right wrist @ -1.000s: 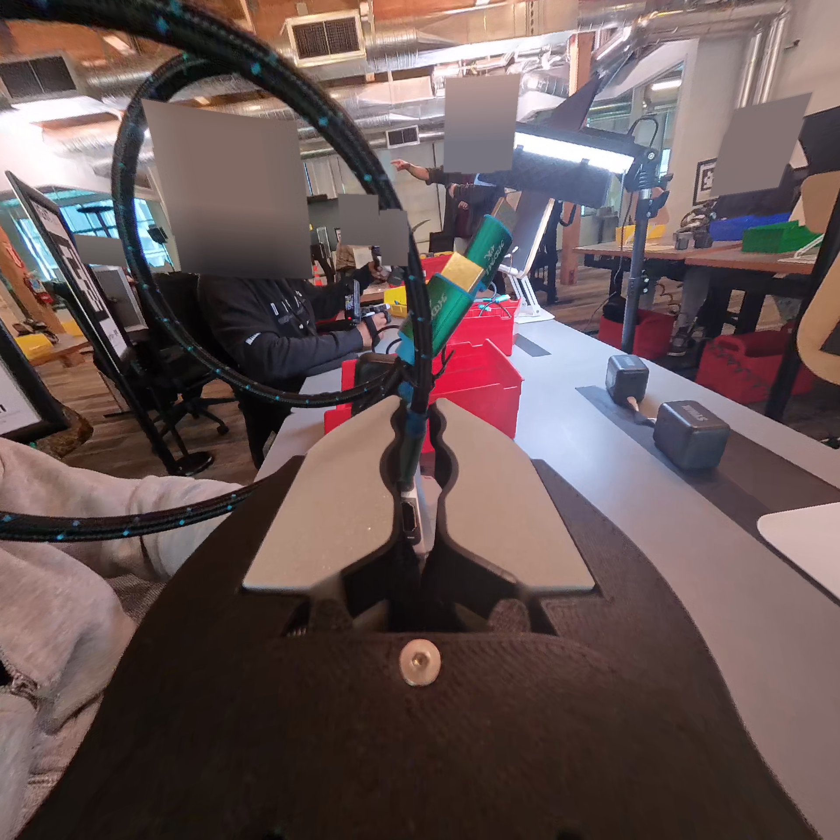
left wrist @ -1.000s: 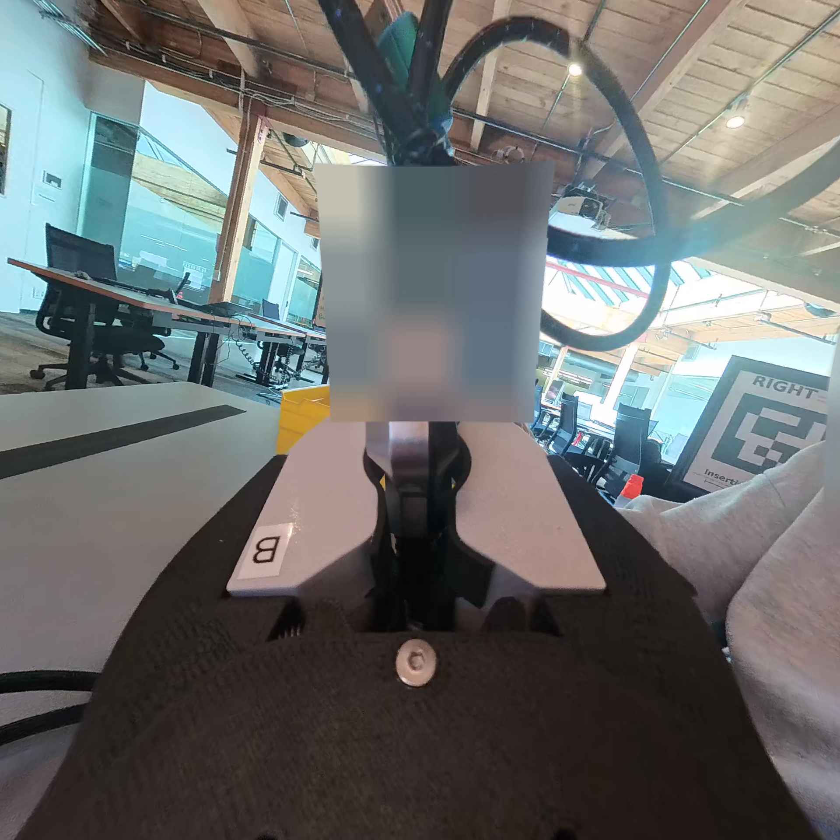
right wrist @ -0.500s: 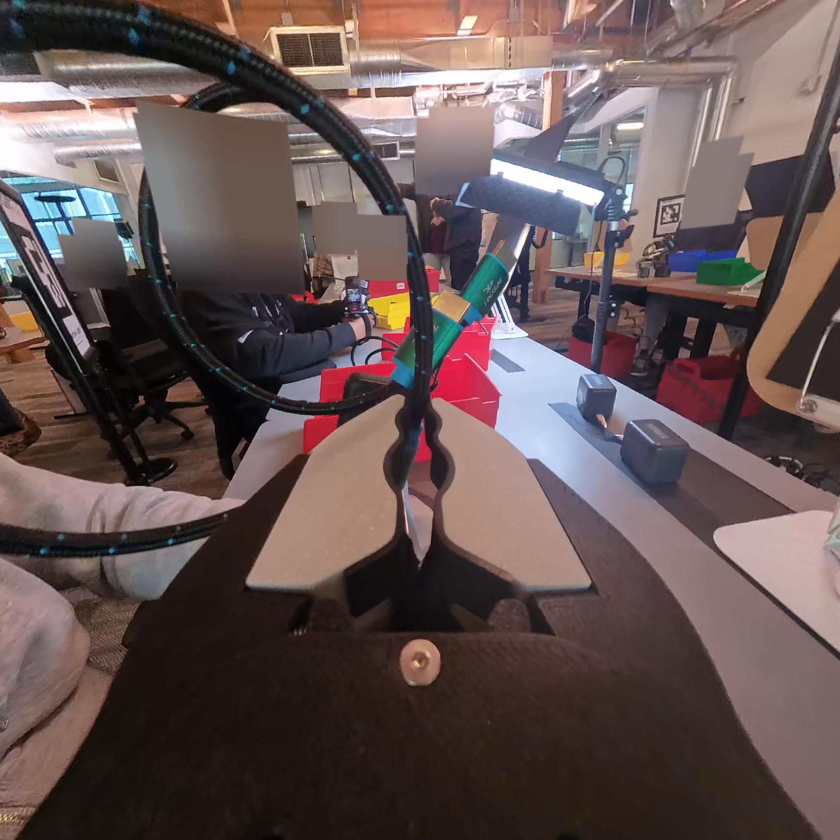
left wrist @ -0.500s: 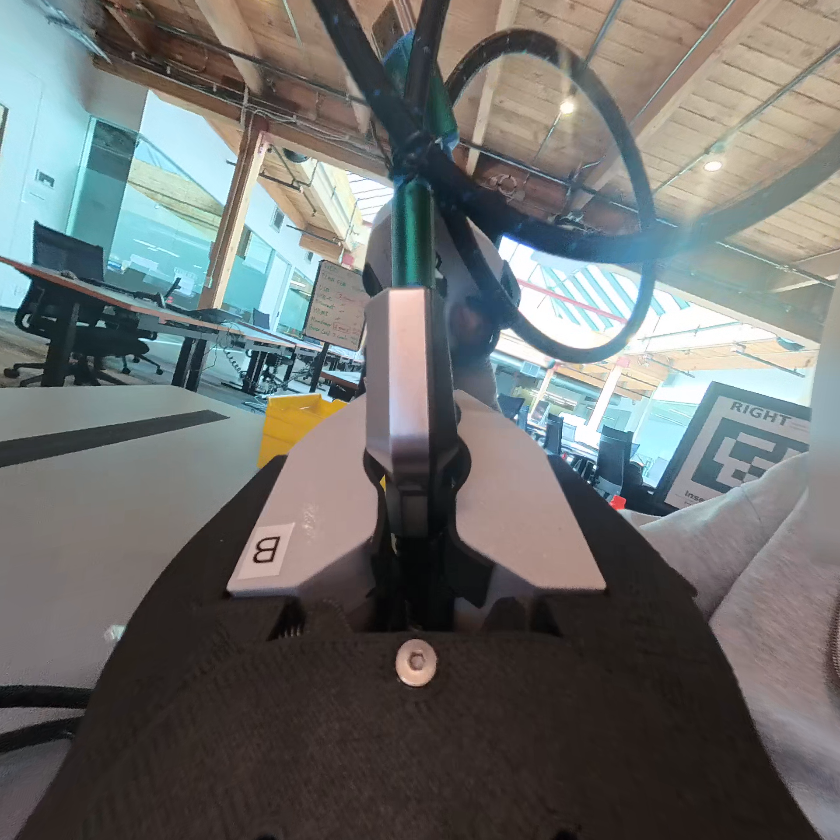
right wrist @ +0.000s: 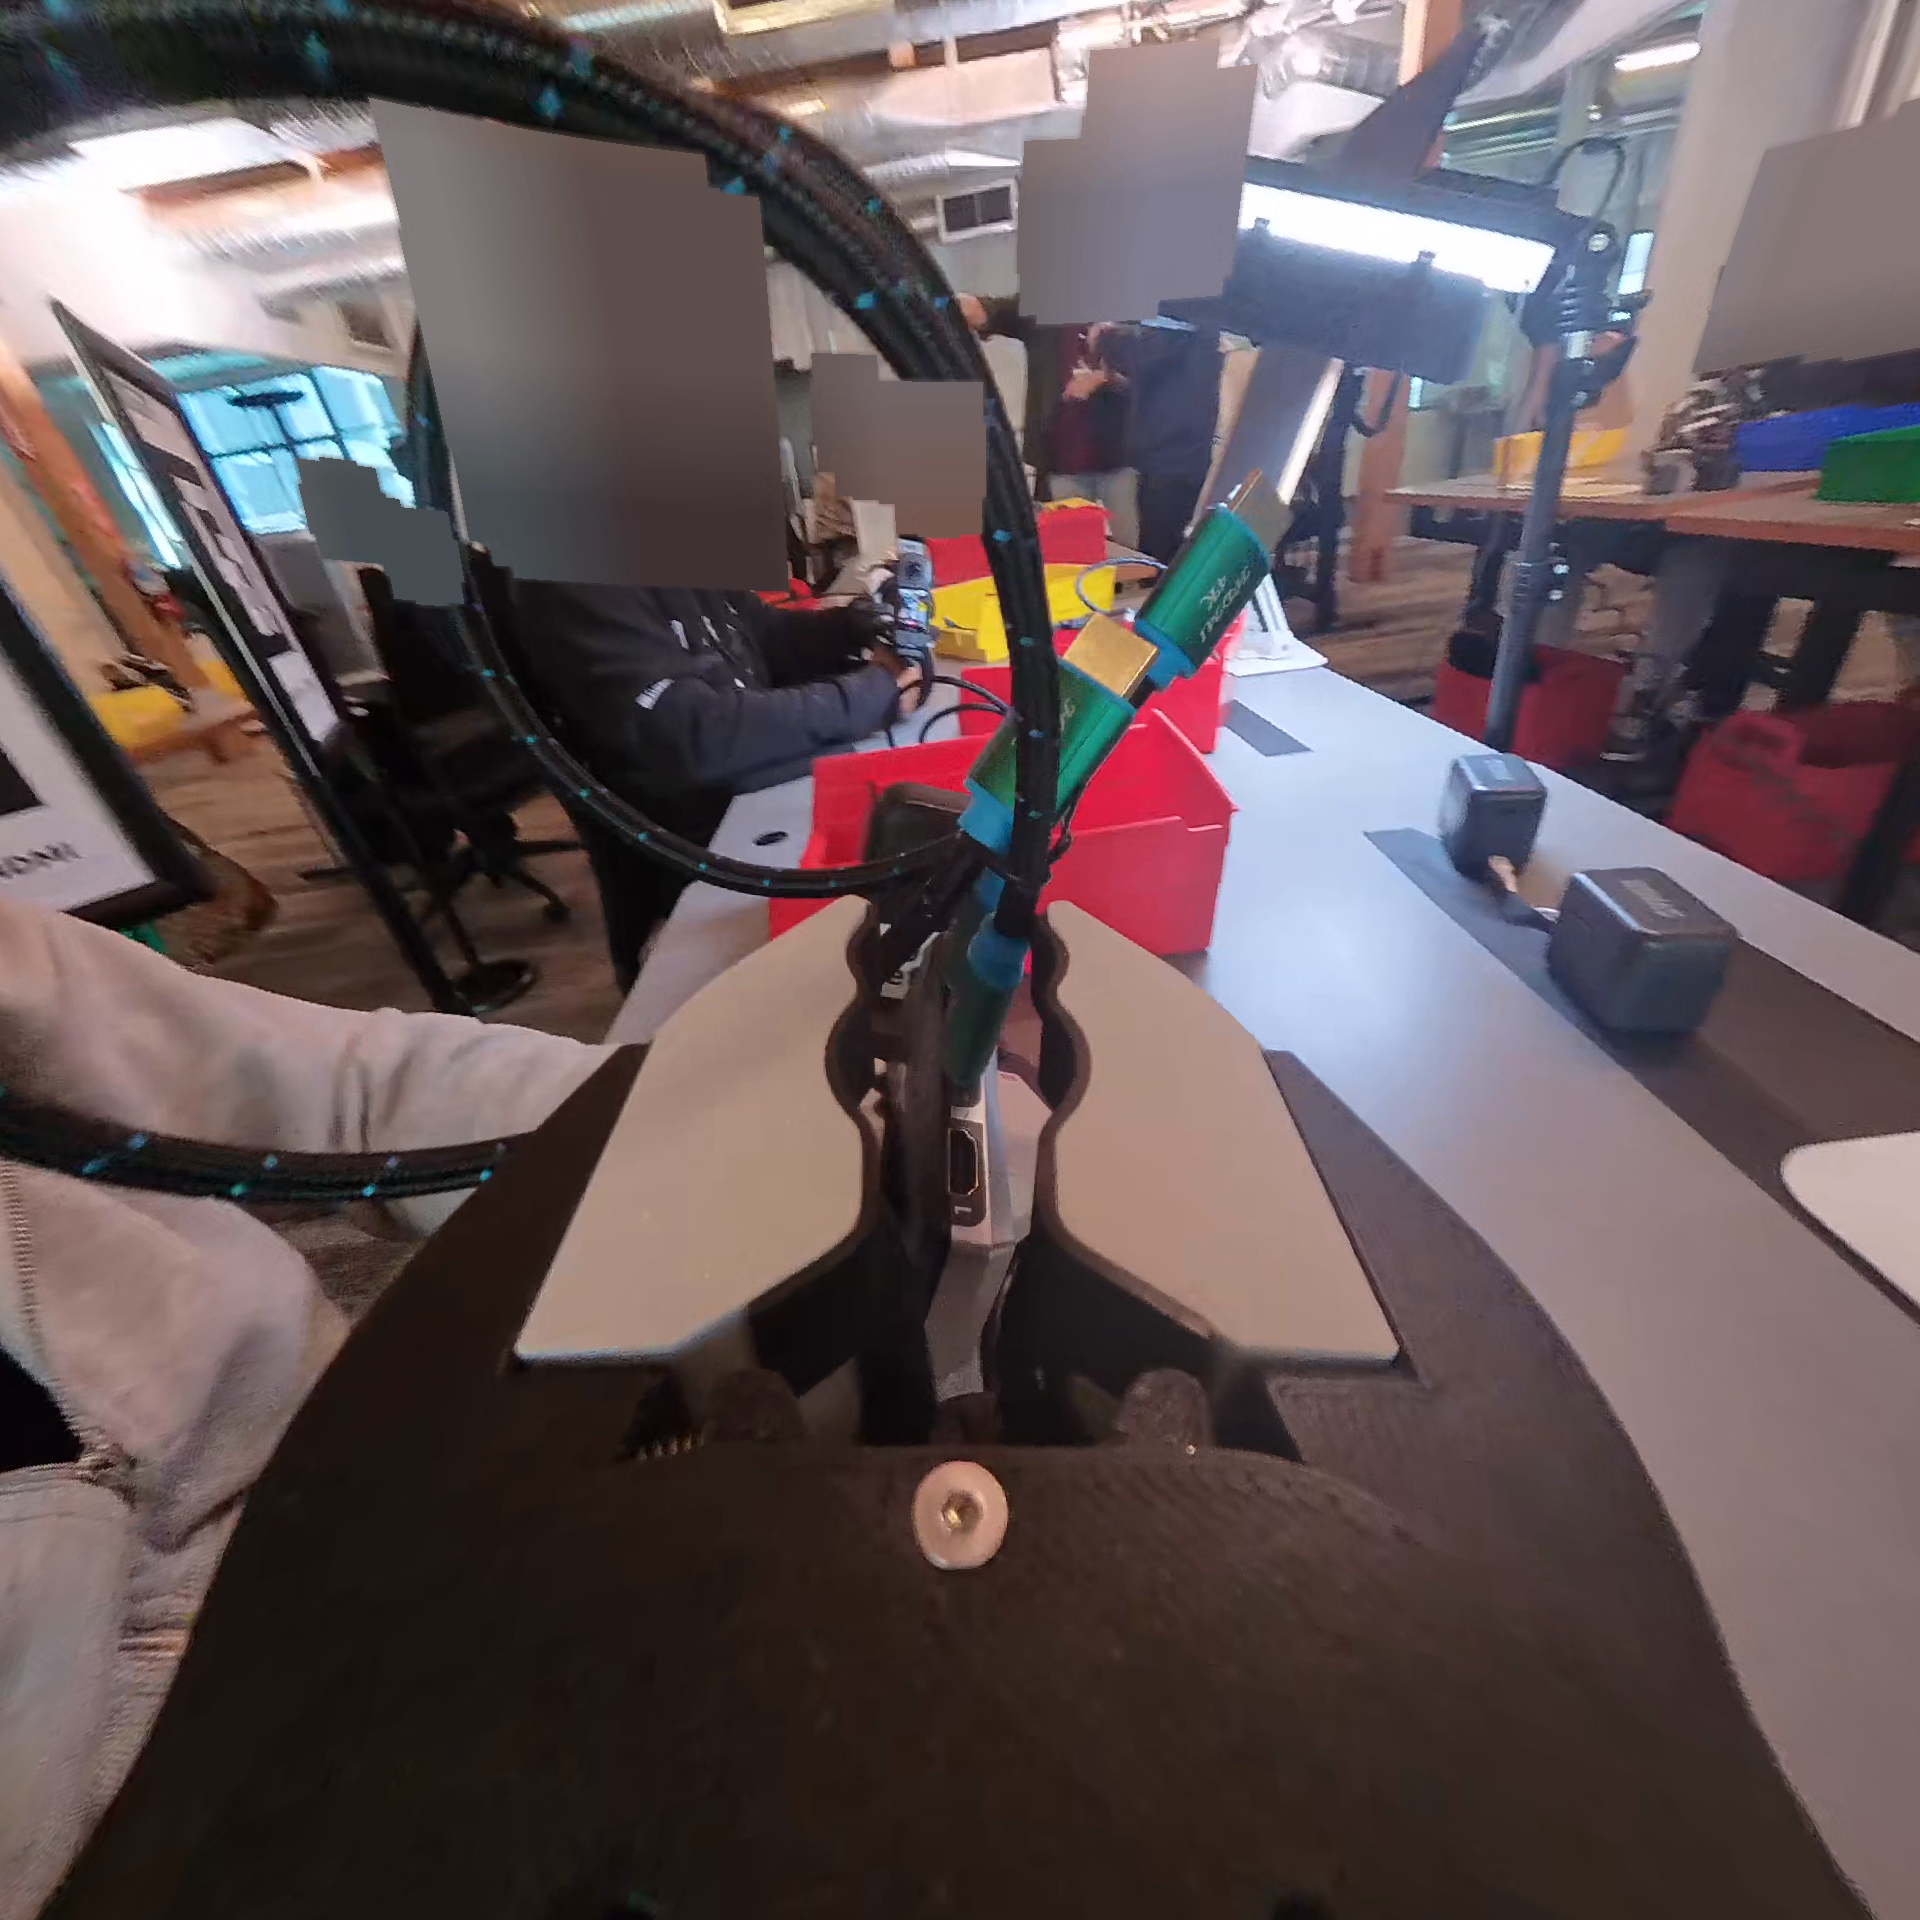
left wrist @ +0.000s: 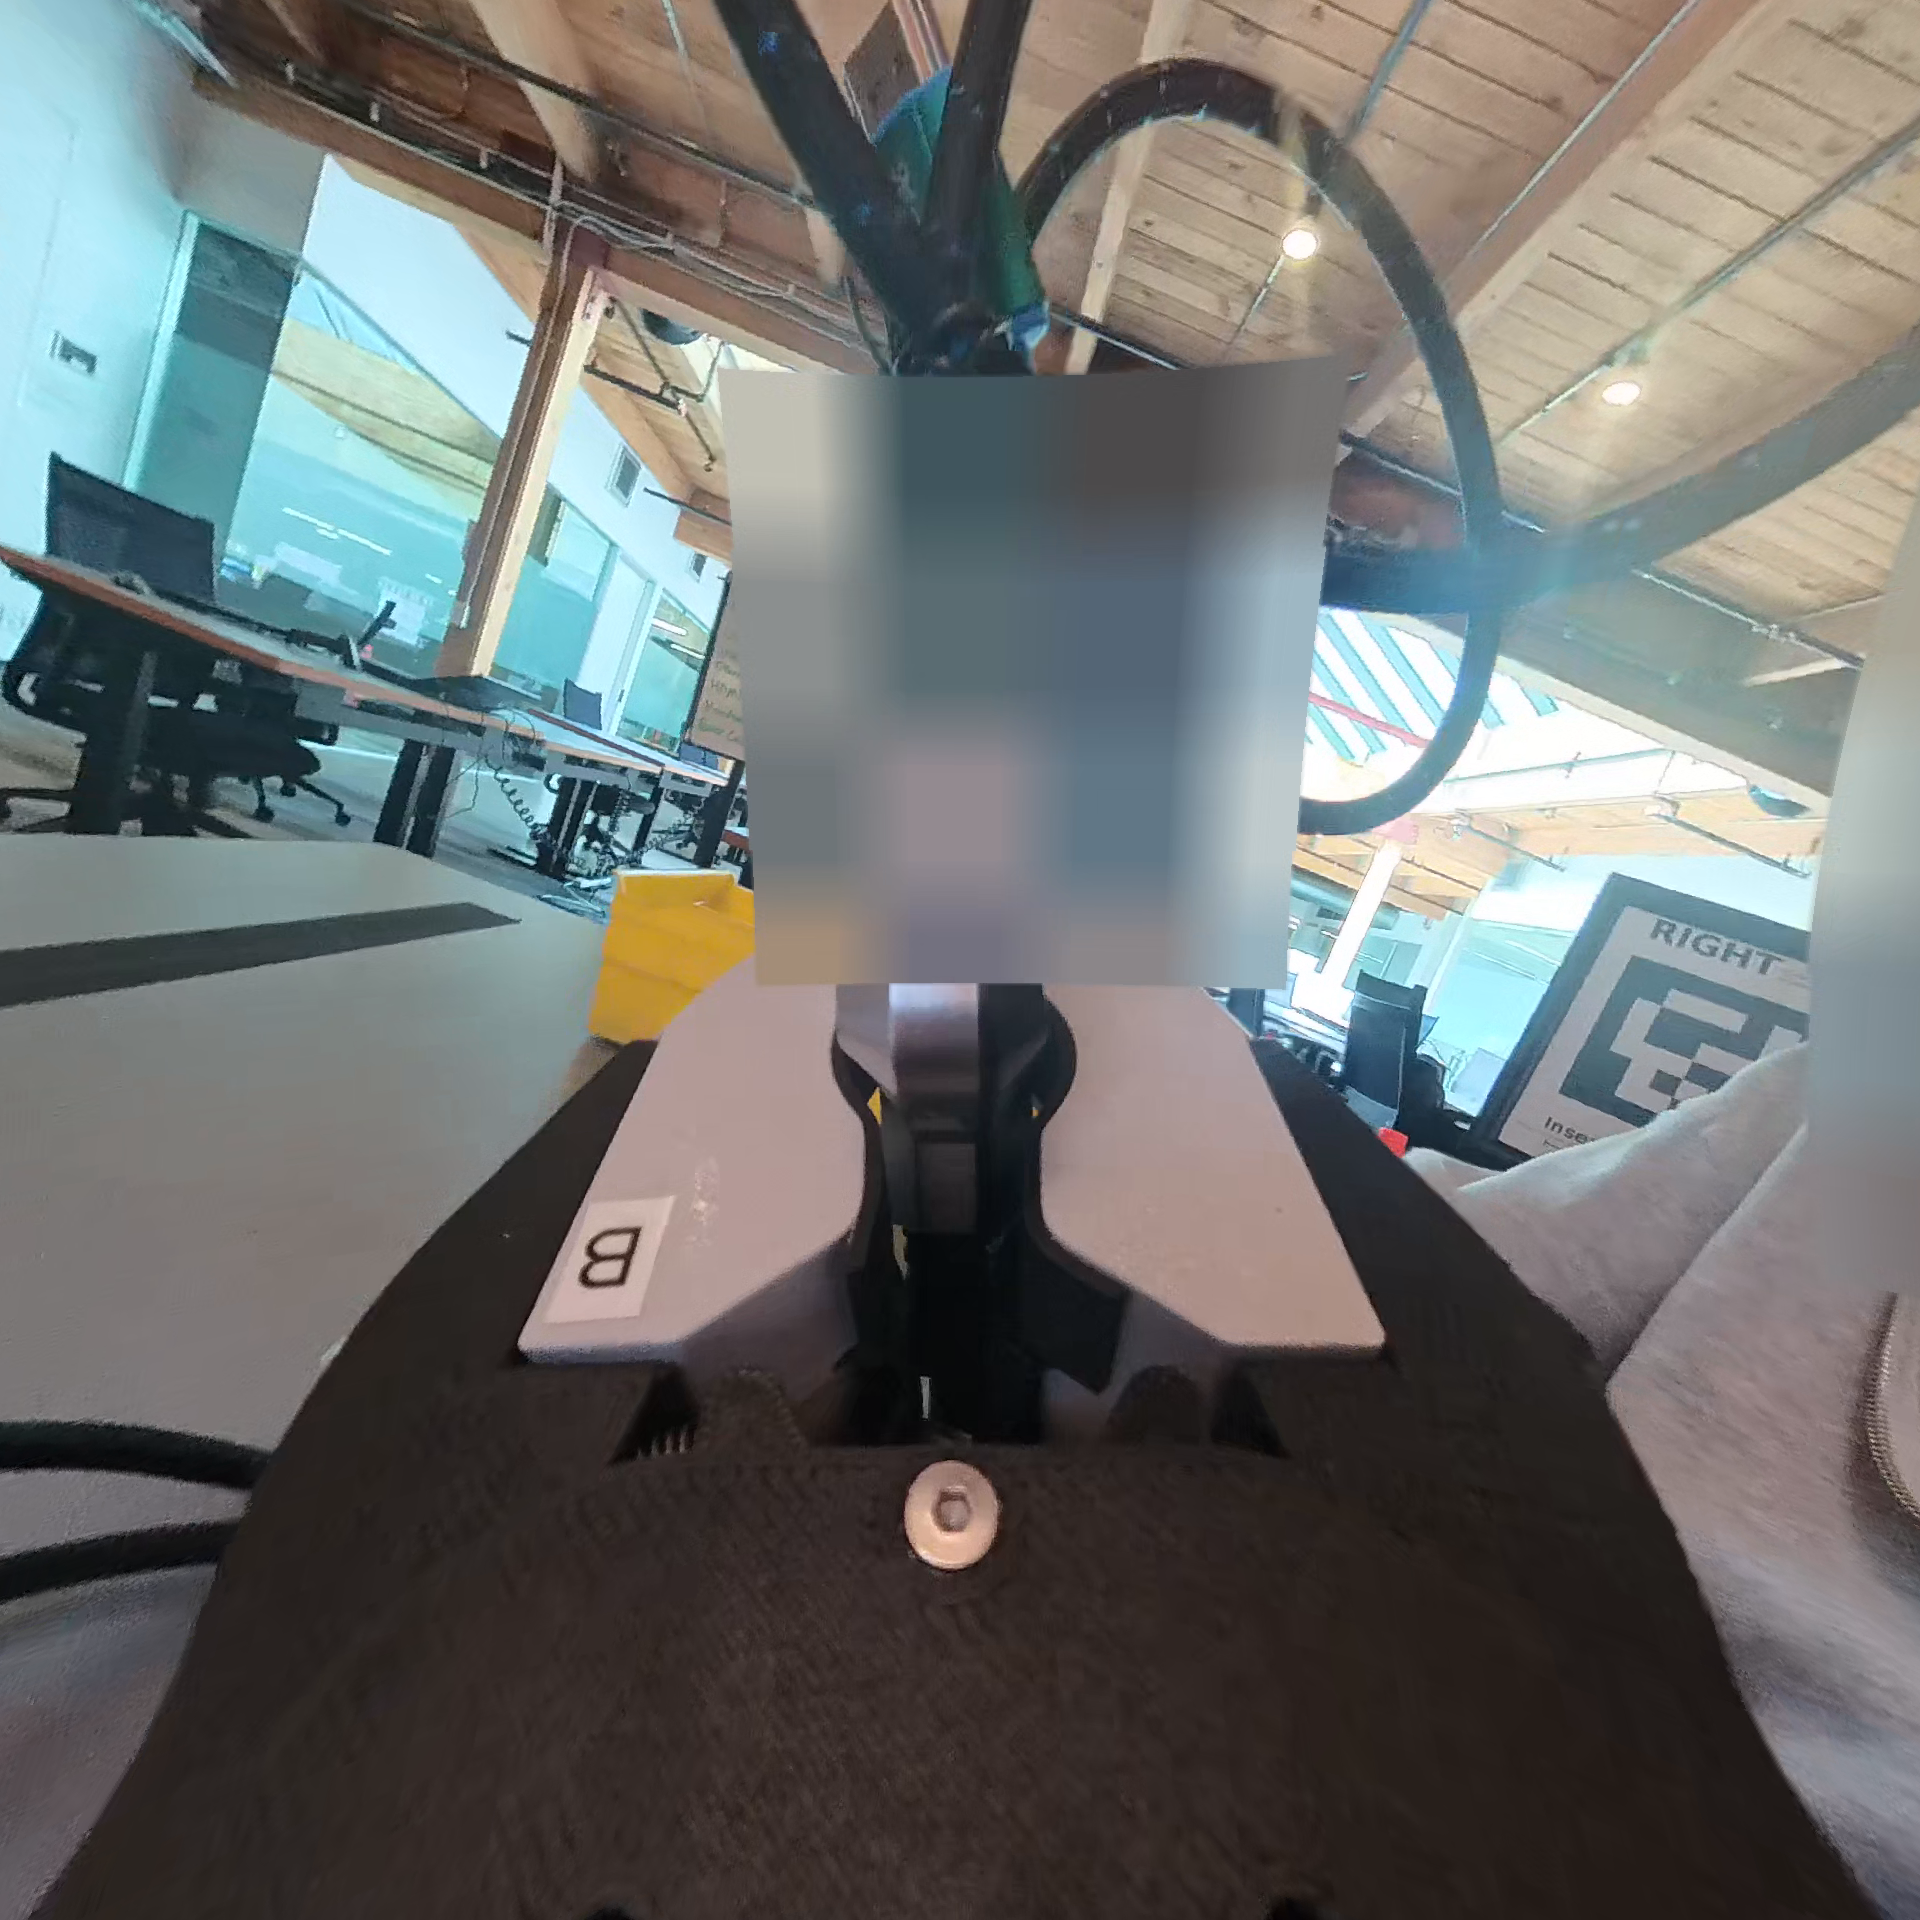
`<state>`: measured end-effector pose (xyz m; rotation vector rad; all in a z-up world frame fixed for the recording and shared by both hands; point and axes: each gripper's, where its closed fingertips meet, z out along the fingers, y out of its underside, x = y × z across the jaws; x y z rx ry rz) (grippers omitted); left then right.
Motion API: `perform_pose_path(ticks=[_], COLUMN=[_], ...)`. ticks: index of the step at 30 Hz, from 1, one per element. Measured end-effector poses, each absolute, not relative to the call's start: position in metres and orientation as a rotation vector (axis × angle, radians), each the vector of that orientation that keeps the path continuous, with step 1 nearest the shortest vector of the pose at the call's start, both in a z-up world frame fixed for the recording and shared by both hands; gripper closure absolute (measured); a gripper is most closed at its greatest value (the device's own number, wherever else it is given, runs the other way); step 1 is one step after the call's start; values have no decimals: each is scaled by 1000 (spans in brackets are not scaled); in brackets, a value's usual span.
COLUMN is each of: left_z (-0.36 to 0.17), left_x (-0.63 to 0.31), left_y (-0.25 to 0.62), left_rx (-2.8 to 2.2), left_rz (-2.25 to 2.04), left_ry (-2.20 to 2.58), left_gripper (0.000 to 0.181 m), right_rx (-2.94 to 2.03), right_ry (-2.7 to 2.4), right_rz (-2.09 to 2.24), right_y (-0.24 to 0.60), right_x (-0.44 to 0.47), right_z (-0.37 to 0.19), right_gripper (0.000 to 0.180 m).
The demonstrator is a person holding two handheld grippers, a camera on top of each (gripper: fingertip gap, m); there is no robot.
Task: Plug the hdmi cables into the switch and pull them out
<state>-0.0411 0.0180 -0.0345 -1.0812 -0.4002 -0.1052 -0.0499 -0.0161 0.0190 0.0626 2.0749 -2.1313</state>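
Left wrist view: left gripper (left wrist: pixel 940 1049), jaws drawn in on the grey switch (left wrist: pixel 928 1070), which stands upright between the fingers; its upper part lies under a blur patch. Above the patch, braided black hdmi cables (left wrist: pixel 1444 436) loop against a timber ceiling, a green plug (left wrist: pixel 997 223) bundled among them. Grey table (left wrist: pixel 208 1091) at left, dark strip across it; yellow bin (left wrist: pixel 675 956) beyond; framed marker board (left wrist: pixel 1662 1039) at right.

Right wrist view: right gripper (right wrist: pixel 961 997), jaws narrowed about a green hdmi plug (right wrist: pixel 982 1013) seated in the switch (right wrist: pixel 977 1184); an empty port faces the camera. Two further green plugs (right wrist: pixel 1195 608) rise just ahead, tied to the cable loop. Grey table (right wrist: pixel 1455 1143) carries red bins (right wrist: pixel 1132 831) and two dark blocks (right wrist: pixel 1636 945).
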Motion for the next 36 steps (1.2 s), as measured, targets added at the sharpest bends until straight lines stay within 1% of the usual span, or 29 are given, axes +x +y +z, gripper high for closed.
perform_pose_path(ticks=[6,9,10,11,14,15,18,20,25,26,33,36], left_z=[-39,-43,-43,-42,-41,-40,-41,-43,-46,-48,-31,-31], left_x=[-51,-52,-52,-51,-52,-53,-55,-54,-45,-45,-47,-49], left_y=[13,14,15,15,12,11,9,11,22,24,17,15], left_rx=[-1075,-1082,-1088,-1090,-1079,-1075,-1063,-1074,-1137,-1155,-1040,-1031], left_rz=[-70,-88,-86,-83,-71,-71,-78,-92,-98,-85,-24,-17], left_ry=[-460,-469,-467,-465,-467,-472,-484,-478,-427,-423,-447,-460], left_gripper=[159,159,159,159,159,159,159,159,159,159,159,159], right_rx=[129,112,89,87,110,120,120,82,28,1,50,100], right_ry=[2164,2227,2247,2242,2086,2084,2188,2189,2180,2166,1987,1993], right_rz=[-2115,-2118,-2128,-2135,-2265,-2264,-2115,-2016,-1927,-1923,-2082,-2101], right_y=[-17,-16,-14,-12,0,3,1,-6,-23,-25,-36,-37], right_x=[-63,-68,-69,-69,-72,-74,-74,-67,-56,-51,-50,-52], right_z=[7,1,0,2,24,24,6,-6,-23,-23,-2,-1], right_gripper=[150,174,175,180,180,177,154,150,158,165,169,169])
